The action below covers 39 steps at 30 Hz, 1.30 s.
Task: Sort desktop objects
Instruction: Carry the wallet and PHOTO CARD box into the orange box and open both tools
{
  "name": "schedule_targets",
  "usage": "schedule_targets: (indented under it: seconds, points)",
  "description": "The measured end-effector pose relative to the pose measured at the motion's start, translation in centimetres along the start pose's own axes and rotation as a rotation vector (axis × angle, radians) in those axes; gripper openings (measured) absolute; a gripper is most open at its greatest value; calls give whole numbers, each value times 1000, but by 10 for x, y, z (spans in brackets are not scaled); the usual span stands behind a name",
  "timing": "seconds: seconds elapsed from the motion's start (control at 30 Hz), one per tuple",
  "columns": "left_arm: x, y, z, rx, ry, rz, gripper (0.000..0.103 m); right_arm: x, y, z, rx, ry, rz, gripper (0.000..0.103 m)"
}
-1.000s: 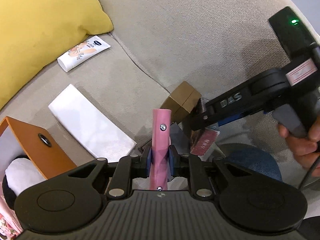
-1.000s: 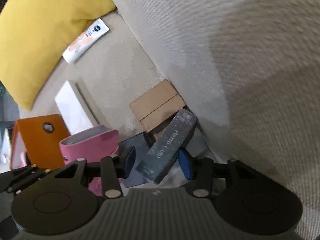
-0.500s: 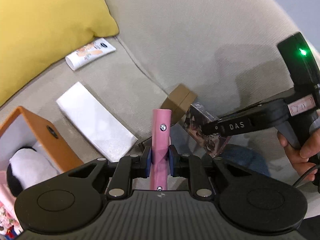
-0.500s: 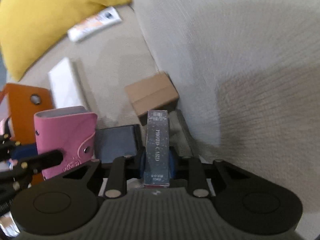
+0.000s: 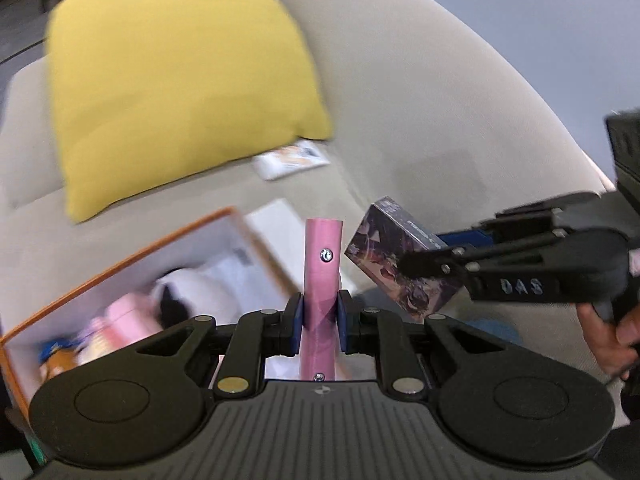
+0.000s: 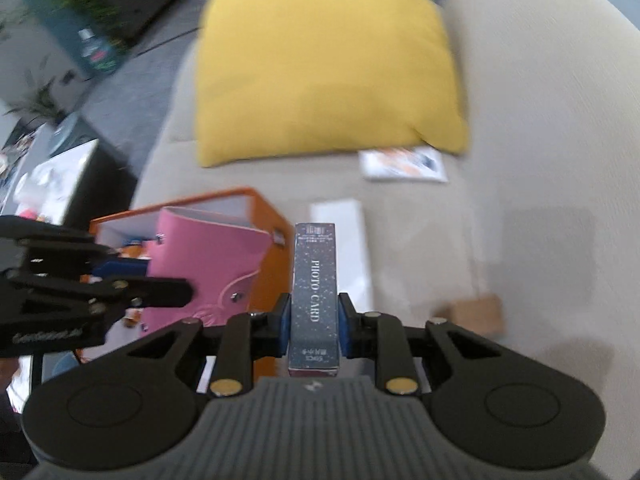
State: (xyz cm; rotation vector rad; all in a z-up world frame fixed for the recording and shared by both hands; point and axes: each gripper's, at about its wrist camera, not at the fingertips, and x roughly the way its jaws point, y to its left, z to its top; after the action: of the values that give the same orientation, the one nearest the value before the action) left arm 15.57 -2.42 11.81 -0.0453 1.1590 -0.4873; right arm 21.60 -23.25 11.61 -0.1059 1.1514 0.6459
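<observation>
Orange walls mark the open box (image 5: 132,264) at the near left of the beige sofa seat (image 5: 400,92), and it already holds a white and black soft toy (image 5: 192,292), something pale pink and a few small bright items too blurred to name. Just right of it the left gripper (image 5: 319,312) is clenched on a pink card wallet (image 5: 323,264), held upright on its edge above the seat by the box's right wall. Right again, the right gripper (image 6: 313,322) grasps a dark photo card box (image 6: 315,292) by its long sides; its jaws have just been closing, and that box sits tight between the pads. Both items look lifted clear of the seat, so the step in hand seems to be carrying them to the box; the next move calls for bringing each over the opening and letting go without the two grippers colliding. Farther off lie a white flat pack (image 6: 340,236), a tube (image 6: 404,164) under the yellow cushion (image 6: 324,64), and a brown carton (image 6: 476,314) at the right.
</observation>
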Motion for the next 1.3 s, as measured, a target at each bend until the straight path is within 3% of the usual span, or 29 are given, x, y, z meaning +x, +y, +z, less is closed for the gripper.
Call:
schedule_targets:
  seconds: [0.2,0.5,0.63,0.83,1.0,1.3]
  points:
    - [13,55,-14,-195,-19,-7,19,33,48,14,-86,35,60,24]
    - [61,109,-31,-415,-27,-122,19,73,70,26,-135,73,-14,24]
    - [77,118,-35,-452,-5,-135,19,81,72,30,-115,95,-18,24]
    - [81,123,-37,-490,-25,-79,18,100,87,32,-141,110,-60,24]
    - [79,127,-41,-535,-36,-72,18,111,96,35,-181,55,-147,24]
    - [80,128,-47,-572,-60,-92,18,115,98,41,-185,44,-170,26]
